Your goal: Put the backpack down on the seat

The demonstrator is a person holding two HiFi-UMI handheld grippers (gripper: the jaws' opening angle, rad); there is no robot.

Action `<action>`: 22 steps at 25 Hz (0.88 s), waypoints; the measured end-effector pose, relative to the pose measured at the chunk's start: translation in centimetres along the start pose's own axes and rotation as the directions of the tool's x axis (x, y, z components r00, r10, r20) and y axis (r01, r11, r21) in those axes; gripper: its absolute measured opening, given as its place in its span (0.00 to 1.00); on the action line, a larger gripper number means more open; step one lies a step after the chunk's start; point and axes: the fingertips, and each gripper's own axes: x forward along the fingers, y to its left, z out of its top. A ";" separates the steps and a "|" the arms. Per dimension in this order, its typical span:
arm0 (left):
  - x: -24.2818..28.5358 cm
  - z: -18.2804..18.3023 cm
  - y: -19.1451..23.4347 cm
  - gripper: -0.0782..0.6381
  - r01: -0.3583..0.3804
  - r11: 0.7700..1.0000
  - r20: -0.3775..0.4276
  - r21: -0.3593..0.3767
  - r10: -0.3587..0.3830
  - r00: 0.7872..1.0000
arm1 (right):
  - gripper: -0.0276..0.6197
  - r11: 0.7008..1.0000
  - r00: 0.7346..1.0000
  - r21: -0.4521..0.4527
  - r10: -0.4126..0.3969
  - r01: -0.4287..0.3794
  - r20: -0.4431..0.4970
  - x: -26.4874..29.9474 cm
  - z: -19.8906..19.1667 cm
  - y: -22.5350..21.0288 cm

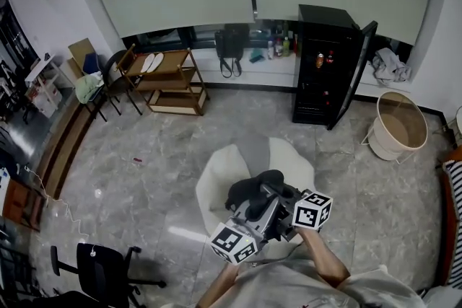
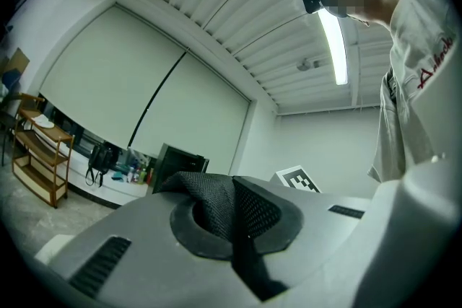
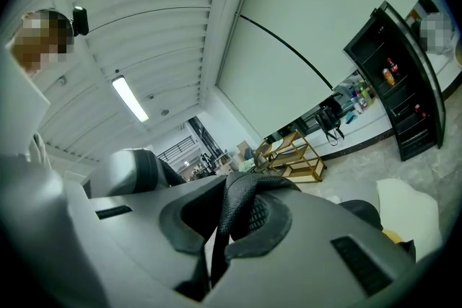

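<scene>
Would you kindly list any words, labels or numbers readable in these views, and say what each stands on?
Nothing reads in full.
Red script on the person's shirt: begins with what looks like "A", rest blurred.
Bottles in the black fridge: labels too small.
Marker cubes: square patterns only, no words.

Left tongs [image 2: 234, 231] tight on backpack strap [image 2: 211, 202]

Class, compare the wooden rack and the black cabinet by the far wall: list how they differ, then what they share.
The rack is light brown wood; the cabinet is black. The rack is low with open tiers; the cabinet stands taller, its door swung open. The rack's top holds pale flat items; the cabinet shows bottles inside. Both stand against the window wall.
</scene>
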 end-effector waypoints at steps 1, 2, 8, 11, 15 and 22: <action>0.5 0.0 0.1 0.15 -0.011 1.000 0.001 -0.002 0.011 1.000 | 0.09 1.000 1.000 0.004 0.007 -0.007 -0.006 0.0 0.2 -0.4; 1.0 0.0 0.3 0.15 -0.024 1.000 0.002 -0.005 0.024 1.000 | 0.09 1.000 1.000 0.008 0.016 -0.015 -0.012 0.0 0.5 -0.8; 4.9 -0.1 1.1 0.15 -0.097 0.995 0.009 -0.002 0.097 0.995 | 0.09 0.997 0.996 0.018 0.070 -0.069 -0.063 -0.3 2.6 -3.5; 6.7 -0.5 1.5 0.15 -0.138 0.990 0.019 -0.002 0.138 0.990 | 0.09 0.995 0.991 0.016 0.102 -0.101 -0.092 -0.5 3.5 -5.0; 9.1 -0.2 2.3 0.15 -0.178 0.984 0.033 0.006 0.177 0.984 | 0.09 0.990 0.983 0.006 0.141 -0.142 -0.117 -0.3 5.2 -6.5; 12.6 0.8 3.0 0.15 -0.216 0.976 0.055 0.020 0.215 0.975 | 0.09 0.982 0.973 -0.011 0.187 -0.190 -0.135 -0.2 8.3 -8.5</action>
